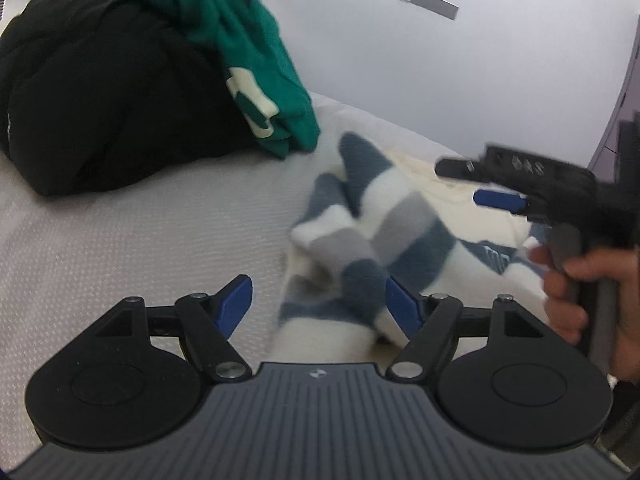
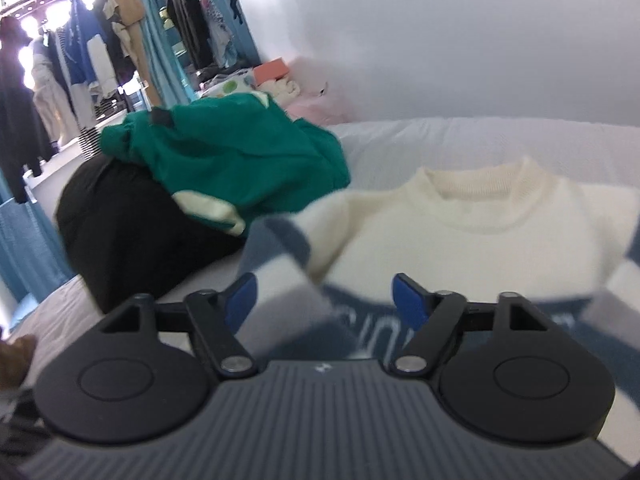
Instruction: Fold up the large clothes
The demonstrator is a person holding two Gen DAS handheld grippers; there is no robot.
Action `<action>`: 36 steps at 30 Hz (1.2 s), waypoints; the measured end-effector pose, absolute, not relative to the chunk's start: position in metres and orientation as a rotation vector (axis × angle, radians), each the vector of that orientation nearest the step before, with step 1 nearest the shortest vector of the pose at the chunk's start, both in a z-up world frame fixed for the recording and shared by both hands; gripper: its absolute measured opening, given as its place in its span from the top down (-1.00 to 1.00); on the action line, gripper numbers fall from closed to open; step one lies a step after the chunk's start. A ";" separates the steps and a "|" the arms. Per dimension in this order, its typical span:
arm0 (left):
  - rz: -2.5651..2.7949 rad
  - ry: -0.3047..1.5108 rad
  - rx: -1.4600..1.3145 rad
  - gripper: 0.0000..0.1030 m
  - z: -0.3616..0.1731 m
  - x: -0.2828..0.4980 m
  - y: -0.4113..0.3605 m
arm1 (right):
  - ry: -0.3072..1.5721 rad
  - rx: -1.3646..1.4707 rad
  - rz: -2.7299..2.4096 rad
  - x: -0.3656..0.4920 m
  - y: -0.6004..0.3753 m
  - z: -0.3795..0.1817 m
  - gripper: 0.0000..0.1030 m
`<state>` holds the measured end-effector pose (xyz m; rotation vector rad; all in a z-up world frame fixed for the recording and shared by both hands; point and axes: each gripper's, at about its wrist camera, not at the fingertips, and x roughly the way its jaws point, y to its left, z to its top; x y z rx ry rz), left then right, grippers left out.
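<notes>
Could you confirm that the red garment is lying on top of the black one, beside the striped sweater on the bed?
Not quite: the garment on the black one is green, not red, as the right wrist view shows. It does lie beside the striped sweater on the bed.

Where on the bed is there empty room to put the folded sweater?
Bare bed lies in front of the black garment, left of the striped sweater. It's crowded by the wall, where the green top is heaped on the black one.

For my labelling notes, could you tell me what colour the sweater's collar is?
The sweater's collar is plain cream, clearest in the right wrist view.
</notes>
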<state>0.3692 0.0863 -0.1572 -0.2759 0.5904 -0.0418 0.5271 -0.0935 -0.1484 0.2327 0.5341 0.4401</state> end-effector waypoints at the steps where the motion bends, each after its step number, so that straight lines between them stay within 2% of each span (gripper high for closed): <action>1: -0.039 0.590 -0.280 -0.51 -0.161 0.371 0.090 | 0.535 0.233 0.430 0.536 -0.089 -0.149 -0.68; 11: -0.032 0.637 -0.374 -0.51 -0.186 0.388 0.107 | 0.600 0.096 0.443 0.595 -0.037 -0.170 -0.63; 12: -0.033 0.637 -0.380 -0.51 -0.187 0.388 0.108 | 0.602 0.078 0.447 0.596 -0.034 -0.171 -0.42; 14: -0.029 0.631 -0.387 -0.51 -0.186 0.387 0.109 | 0.604 0.007 0.421 0.595 -0.027 -0.169 0.17; 15: -0.027 0.625 -0.390 -0.51 -0.185 0.386 0.109 | 0.601 -0.028 0.401 0.593 -0.025 -0.166 0.69; 18: -0.023 0.623 -0.401 -0.51 -0.183 0.381 0.110 | 0.525 -0.037 0.358 0.583 -0.032 -0.147 0.96; 22: -0.027 0.615 -0.401 -0.51 -0.179 0.376 0.108 | 0.463 0.025 0.305 0.587 -0.061 -0.124 0.96; 29: -0.017 0.628 -0.386 -0.51 -0.180 0.379 0.103 | 0.538 0.166 0.310 0.600 -0.097 -0.134 0.96; 32: -0.012 0.639 -0.392 -0.51 -0.182 0.383 0.104 | 0.579 0.182 0.361 0.601 -0.090 -0.137 0.88; 33: -0.013 0.644 -0.396 -0.51 -0.184 0.384 0.105 | 0.586 0.169 0.369 0.601 -0.087 -0.137 0.77; 34: -0.015 0.647 -0.398 -0.51 -0.184 0.385 0.104 | 0.585 0.158 0.383 0.599 -0.081 -0.136 0.38; 35: -0.016 0.649 -0.398 -0.51 -0.185 0.385 0.104 | 0.579 0.160 0.400 0.599 -0.079 -0.135 0.13; 36: -0.017 0.651 -0.396 -0.51 -0.185 0.386 0.103 | 0.571 0.174 0.422 0.599 -0.077 -0.135 -0.24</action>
